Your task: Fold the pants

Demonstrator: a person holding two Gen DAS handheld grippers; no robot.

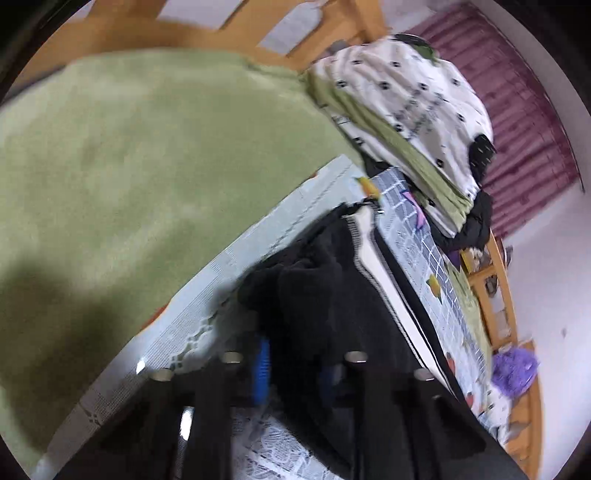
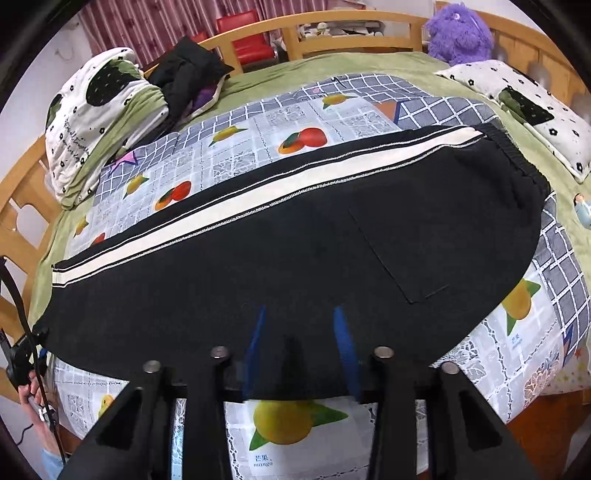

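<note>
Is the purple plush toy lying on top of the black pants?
No, the purple plush toy sits at the far bed frame, well apart from the black pants spread on the fruit-print sheet.

Wooden bed (image 2: 22, 173) with green blanket (image 2: 369, 66). On the blanket: fruit-print sheet (image 2: 258, 125), rolled quilt (image 2: 85, 122), black jacket (image 2: 184, 70), pillow (image 2: 517, 107), purple plush (image 2: 460, 33). Black pants (image 2: 295, 251) lie flat on the sheet.

Black pants (image 2: 295, 236) w/ white side stripe, flat on fruit-print sheet (image 2: 258, 136), right gripper (image 2: 300, 328) blue fingers (image 2: 341, 332) parted over near hem, purple plush toy (image 2: 460, 33) at headboard.
</note>
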